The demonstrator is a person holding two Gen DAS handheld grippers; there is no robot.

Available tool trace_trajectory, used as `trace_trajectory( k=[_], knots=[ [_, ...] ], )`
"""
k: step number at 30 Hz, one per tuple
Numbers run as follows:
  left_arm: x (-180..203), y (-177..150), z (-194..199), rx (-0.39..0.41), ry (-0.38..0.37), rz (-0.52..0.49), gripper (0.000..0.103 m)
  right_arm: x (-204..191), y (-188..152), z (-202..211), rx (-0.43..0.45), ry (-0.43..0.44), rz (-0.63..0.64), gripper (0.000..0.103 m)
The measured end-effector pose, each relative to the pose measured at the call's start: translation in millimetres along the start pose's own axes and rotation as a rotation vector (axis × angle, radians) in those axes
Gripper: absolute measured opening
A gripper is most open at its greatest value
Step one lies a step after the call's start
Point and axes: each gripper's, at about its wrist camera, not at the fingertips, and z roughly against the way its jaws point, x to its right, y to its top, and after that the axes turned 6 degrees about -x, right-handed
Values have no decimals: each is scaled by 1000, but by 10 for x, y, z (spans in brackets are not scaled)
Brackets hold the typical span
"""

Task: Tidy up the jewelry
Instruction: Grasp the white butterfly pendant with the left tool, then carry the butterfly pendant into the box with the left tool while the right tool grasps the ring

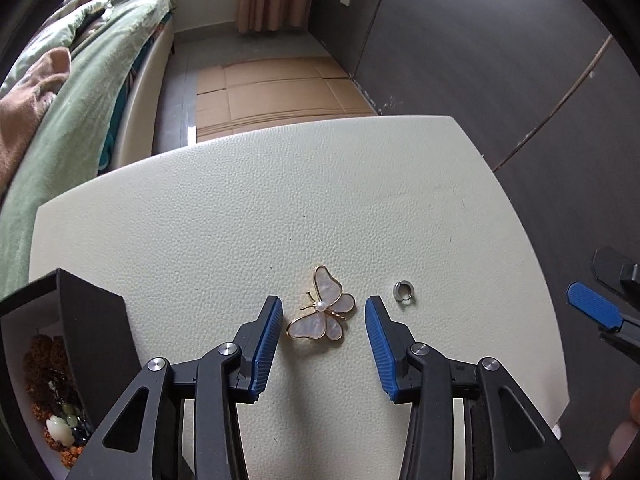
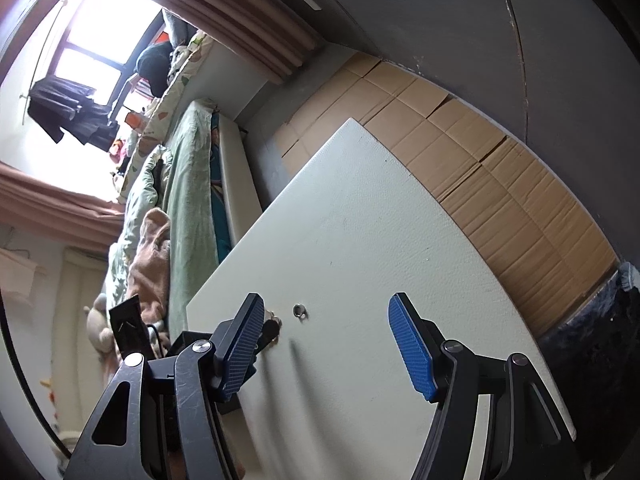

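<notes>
A gold-rimmed butterfly brooch [image 1: 322, 312] with pearly wings lies on the cream table [image 1: 280, 208]. My left gripper [image 1: 323, 308] is open, low over the table, its blue pads either side of the brooch without touching it. A small silver ring [image 1: 404, 292] lies just right of it, and shows in the right wrist view [image 2: 299, 311] too. A black jewelry box [image 1: 60, 360] with beads and a jade piece stands at the left. My right gripper [image 2: 326, 312] is open and empty, above the table near the ring; one of its pads [image 1: 594, 306] shows at the right edge.
A bed with green bedding [image 1: 80, 92] runs along the left. Flattened cardboard [image 1: 276, 92] covers the floor beyond the table. A dark wall [image 1: 500, 60] stands behind and to the right. The table's right edge [image 2: 500, 280] is near my right gripper.
</notes>
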Motion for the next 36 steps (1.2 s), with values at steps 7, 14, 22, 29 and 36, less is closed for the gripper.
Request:
trace_trajectory(
  k=[7, 14, 22, 29, 36],
  knots=[
    [-31, 7, 10, 9, 17, -14, 17, -112, -10, -139, -22, -37, 31, 66],
    [-111, 7, 71, 10, -20, 10, 12, -183, -10, -282, -43, -84, 63, 66],
    [-264, 8, 278, 53, -61, 59, 12, -329, -6, -485, -67, -126, 129, 58],
    [-495, -21, 566, 121, -74, 119, 12, -452, -21, -701, -92, -177, 198, 34],
    [-652, -40, 744, 160, -86, 147, 12, -626, -72, -862, -103, -237, 295, 29]
  ],
)
